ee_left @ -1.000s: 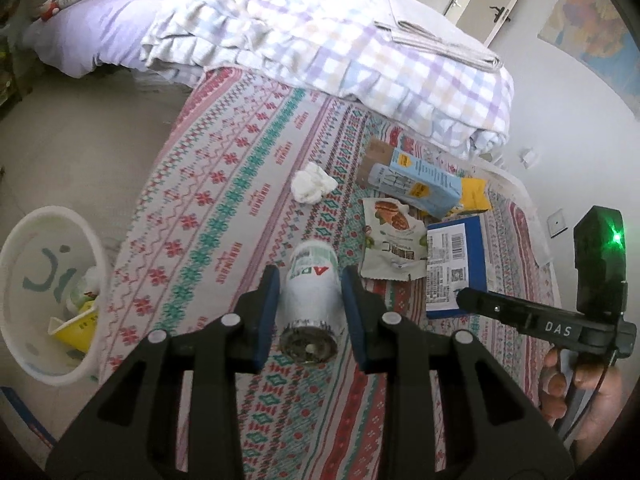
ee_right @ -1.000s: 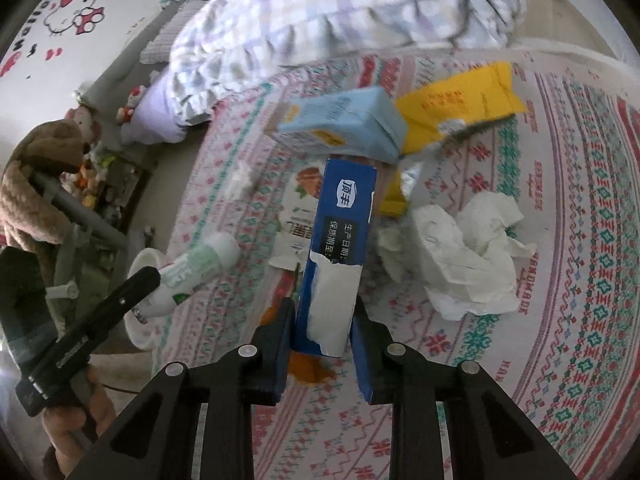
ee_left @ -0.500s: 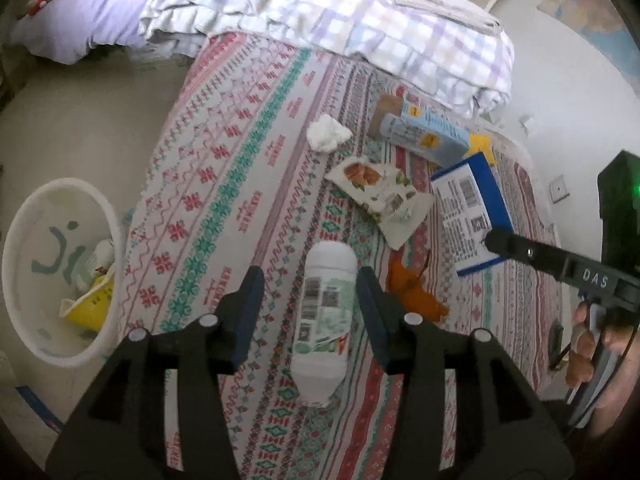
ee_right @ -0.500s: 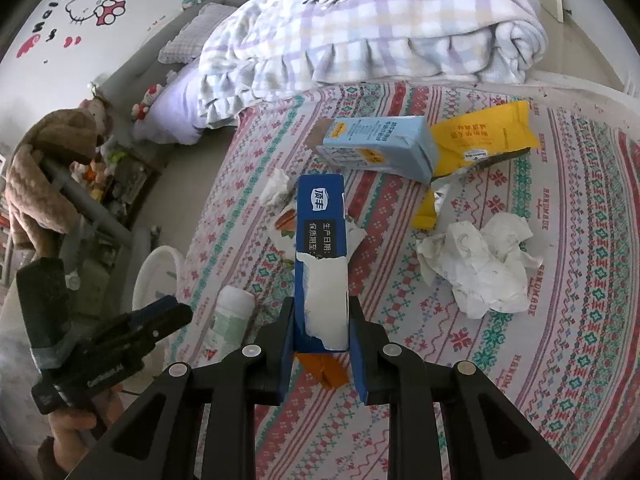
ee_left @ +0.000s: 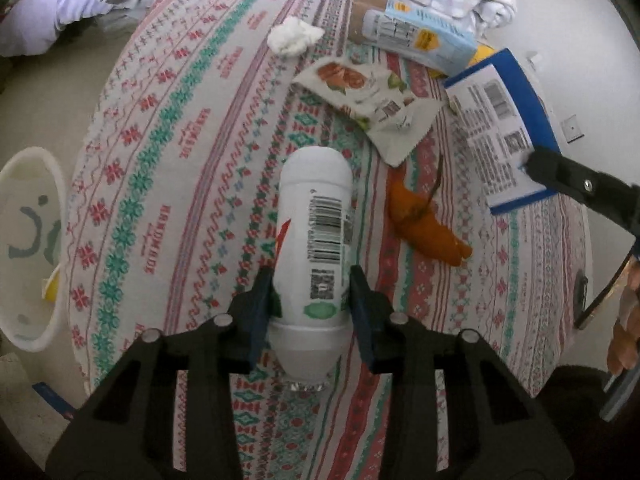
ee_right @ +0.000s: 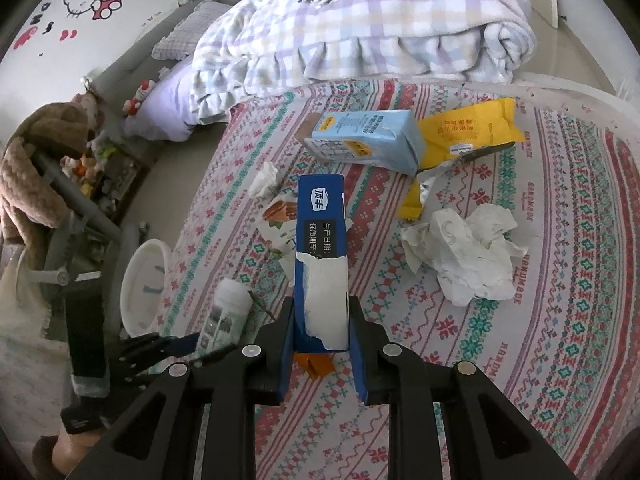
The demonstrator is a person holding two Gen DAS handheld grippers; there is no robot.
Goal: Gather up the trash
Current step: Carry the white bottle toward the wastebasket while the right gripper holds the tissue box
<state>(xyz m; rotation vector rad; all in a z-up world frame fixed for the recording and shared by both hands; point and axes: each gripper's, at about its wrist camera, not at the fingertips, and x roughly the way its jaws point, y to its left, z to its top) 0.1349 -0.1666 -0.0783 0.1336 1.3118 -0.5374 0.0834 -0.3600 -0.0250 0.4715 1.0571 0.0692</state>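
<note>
While the white bin [ee_left: 24, 168] waits on the floor at far left, the white bottle [ee_left: 316, 216] lies lengthwise on the patterned bed [ee_left: 160, 160]. The left tool [ee_left: 310, 292] straddles its near end. Its jaws have just been closing with the bottle between them, though I cannot tell whether the pads press yet. The bottle looks light, stiff and smooth, so it could slip or roll; a grip across its straight body seems safest.

Further right lie one tissue wad [ee_left: 294, 36], one snack wrapper [ee_left: 368, 92], one pale-blue carton [ee_left: 416, 38] and one orange peel [ee_left: 424, 220], all probably light. The right tool [ee_right: 320, 320] is clamped on the one blue box [ee_right: 320, 240], held up edge-on above the bed; it looks like thin card that could crush. Beyond it are one yellow bag [ee_right: 468, 132] and one crumpled paper [ee_right: 464, 252].
</note>
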